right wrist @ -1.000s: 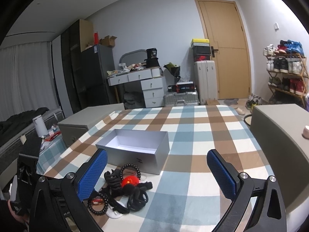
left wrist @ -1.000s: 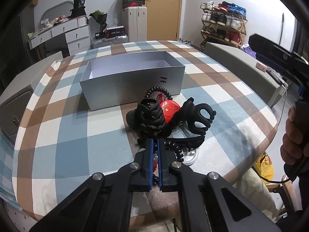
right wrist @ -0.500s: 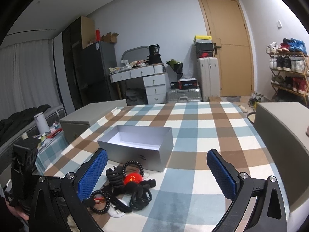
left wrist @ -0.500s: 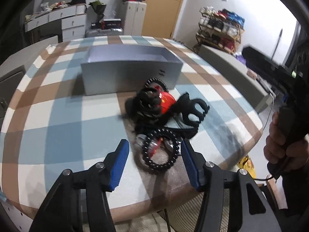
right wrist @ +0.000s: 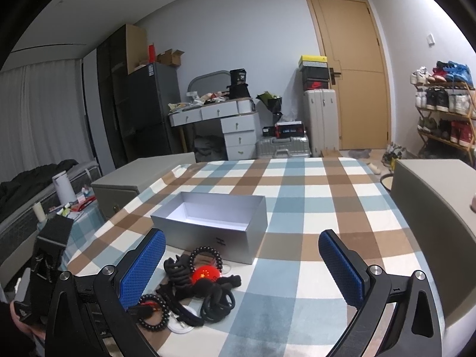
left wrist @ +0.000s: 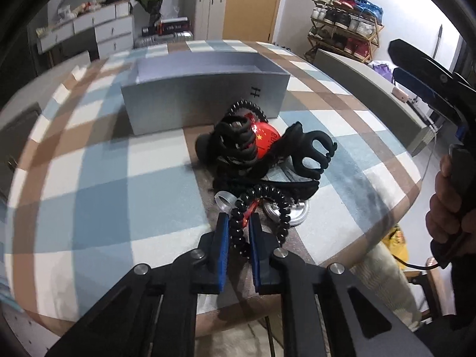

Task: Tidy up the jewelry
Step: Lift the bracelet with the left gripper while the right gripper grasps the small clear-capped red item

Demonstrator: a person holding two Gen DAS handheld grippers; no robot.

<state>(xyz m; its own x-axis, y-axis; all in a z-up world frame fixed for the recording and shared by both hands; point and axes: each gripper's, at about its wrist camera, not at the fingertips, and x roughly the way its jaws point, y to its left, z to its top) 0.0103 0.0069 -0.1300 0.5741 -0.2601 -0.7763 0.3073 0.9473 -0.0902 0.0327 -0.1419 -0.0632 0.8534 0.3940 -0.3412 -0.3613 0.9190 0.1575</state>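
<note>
We clamp the left tongs (left wrist: 239,235), just closed, on the black beaded bracelet (left wrist: 238,226) to lift it off the pile into the open grey cardboard box (left wrist: 205,101), while the right tongs (right wrist: 242,267) wait wide open and empty.

Black "H" on the grey box (left wrist: 205,101) front wall.

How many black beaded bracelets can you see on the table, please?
2: one beaded bracelet is clamped in the left hand-held gripper at the pile's near edge; the other bracelet stands against the grey box. More may be buried.

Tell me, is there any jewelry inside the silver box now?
No, the right wrist view shows the silver box with only its bare white bottom.
</note>
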